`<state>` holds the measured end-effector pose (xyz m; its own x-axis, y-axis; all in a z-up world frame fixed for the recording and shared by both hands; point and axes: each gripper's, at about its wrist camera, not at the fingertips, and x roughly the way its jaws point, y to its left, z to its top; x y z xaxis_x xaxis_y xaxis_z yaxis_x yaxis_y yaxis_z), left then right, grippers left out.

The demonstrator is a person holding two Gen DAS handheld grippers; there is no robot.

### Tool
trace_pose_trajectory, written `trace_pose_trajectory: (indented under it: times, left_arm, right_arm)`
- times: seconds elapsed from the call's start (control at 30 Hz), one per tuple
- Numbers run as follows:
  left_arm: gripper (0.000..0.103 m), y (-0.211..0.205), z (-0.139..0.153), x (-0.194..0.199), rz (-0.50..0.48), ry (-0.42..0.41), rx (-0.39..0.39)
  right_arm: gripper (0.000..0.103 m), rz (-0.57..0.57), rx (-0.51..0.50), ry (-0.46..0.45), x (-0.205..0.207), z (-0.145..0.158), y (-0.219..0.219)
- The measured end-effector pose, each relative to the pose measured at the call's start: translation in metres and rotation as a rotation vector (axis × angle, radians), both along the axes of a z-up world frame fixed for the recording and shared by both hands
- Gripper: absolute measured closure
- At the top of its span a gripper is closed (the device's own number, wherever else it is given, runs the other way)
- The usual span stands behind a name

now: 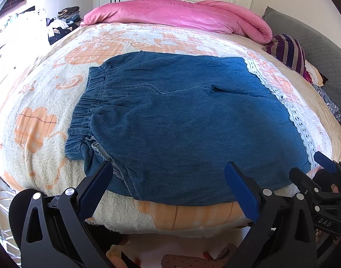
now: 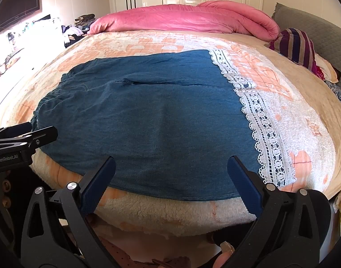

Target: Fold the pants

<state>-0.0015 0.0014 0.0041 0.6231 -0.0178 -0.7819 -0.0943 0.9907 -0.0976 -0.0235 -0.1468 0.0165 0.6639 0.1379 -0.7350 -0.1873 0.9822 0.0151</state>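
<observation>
Blue denim pants (image 1: 174,120), lace-trimmed hems, lie flat on fleece blanket (image 1: 36,93). Left gripper (image 1: 168,172) and right gripper (image 2: 171,163) both spread wide, empty, over near edge.

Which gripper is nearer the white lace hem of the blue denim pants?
Right. The right gripper hovers open at the near edge close beside the white lace hem of the blue denim pants; the left gripper, also open, sits toward the elastic waistband.

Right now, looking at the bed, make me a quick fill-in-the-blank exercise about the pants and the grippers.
1. The denim pants have hems trimmed in white ____.
2. The rolled quilt at the far end of the bed is ____.
3. The left gripper and the right gripper both stand ____.

Missing words: lace; pink; open
</observation>
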Motion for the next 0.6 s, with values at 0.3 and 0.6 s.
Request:
trace_pose_trajectory:
  times: [0.3, 0.6]
  left_arm:
    - [0.004, 0.0002, -0.0001, -0.0001, 0.0, -0.001, 0.003]
    - [0.004, -0.0003, -0.0001, 0.0002, 0.0, 0.0, 0.004]
  right_arm:
    - [0.008, 0.0, -0.002, -0.001, 0.0, -0.0003, -0.0003]
    - [0.008, 0.003, -0.007, 0.002, 0.0003, -0.0003, 0.0001]
